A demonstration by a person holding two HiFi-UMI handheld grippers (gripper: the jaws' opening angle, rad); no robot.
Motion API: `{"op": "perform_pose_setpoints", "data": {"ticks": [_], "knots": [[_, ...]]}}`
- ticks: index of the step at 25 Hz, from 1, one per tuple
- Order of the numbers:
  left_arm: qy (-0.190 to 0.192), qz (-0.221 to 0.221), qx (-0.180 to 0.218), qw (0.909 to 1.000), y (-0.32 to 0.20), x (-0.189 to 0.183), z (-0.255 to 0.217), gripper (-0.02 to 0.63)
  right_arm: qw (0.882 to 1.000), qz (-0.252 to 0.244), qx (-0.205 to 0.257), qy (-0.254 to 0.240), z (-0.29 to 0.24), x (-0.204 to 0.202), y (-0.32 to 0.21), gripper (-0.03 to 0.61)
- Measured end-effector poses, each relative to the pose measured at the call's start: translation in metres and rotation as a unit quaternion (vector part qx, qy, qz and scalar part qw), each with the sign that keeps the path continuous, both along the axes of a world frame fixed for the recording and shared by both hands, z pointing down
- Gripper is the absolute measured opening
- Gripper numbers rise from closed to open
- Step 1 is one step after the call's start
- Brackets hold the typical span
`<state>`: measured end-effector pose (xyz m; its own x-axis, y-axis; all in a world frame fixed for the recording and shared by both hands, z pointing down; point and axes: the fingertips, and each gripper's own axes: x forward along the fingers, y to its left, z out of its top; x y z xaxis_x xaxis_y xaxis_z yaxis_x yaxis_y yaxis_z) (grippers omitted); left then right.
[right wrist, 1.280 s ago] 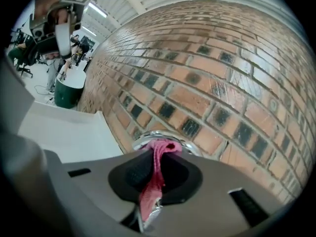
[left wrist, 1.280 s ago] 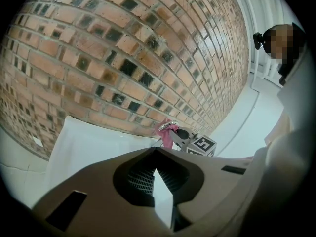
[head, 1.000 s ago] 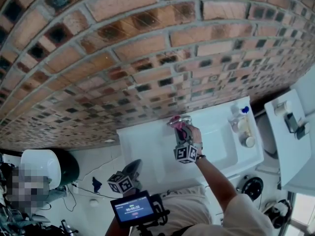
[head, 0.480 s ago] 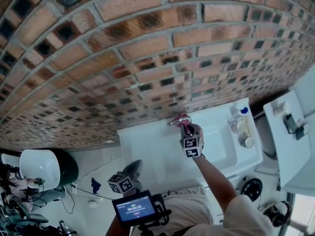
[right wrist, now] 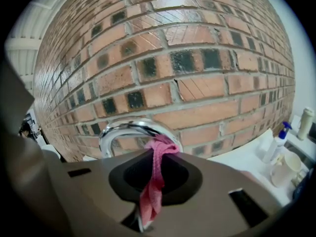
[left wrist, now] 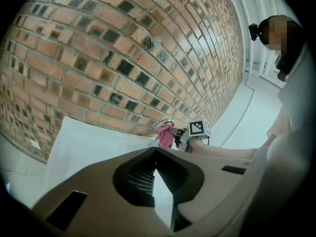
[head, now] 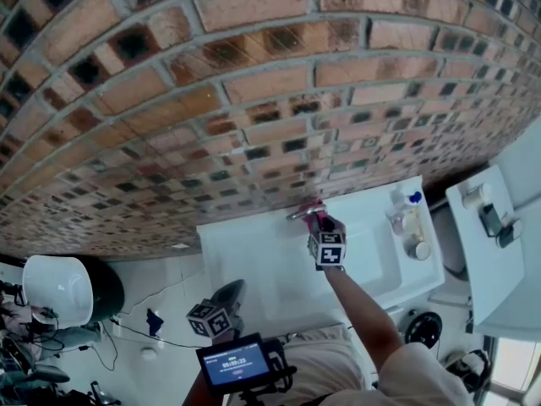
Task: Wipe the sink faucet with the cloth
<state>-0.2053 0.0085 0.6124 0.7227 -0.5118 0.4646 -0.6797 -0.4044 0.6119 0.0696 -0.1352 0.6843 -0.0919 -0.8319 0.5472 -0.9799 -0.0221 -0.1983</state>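
While the right gripper pinches a pink cloth strip between its jaws, the upper end of this cloth touches the curved chrome faucet, which stands at 12 o'clock of the white rectangular sink, just in front of the red-brown brick wall. At 7 o'clock from the sink in the head view, the left gripper is well apart from the faucet, its jaws pressed together at the tips with nothing between them.
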Motion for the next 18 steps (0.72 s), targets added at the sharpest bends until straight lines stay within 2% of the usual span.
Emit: {"op": "perform_pose_setpoints", "data": {"ticks": [9, 16, 18], "knots": [[0.025, 0.039, 0.023, 0.9987, -0.025, 0.024, -0.009, -0.008, 0.995, 0.078, -0.044, -0.042, 0.019, 0.002, -0.006, 0.04], [0.029, 0.071, 0.014, 0.9969, -0.037, 0.031, -0.004, -0.008, 0.988, 0.137, -0.059, -0.038, 0.04, 0.005, -0.007, 0.041], [0.029, 0.079, 0.011, 0.9964, -0.04, 0.03, -0.001, -0.008, 0.987, 0.145, -0.063, -0.021, 0.043, 0.004, -0.007, 0.04]]}}
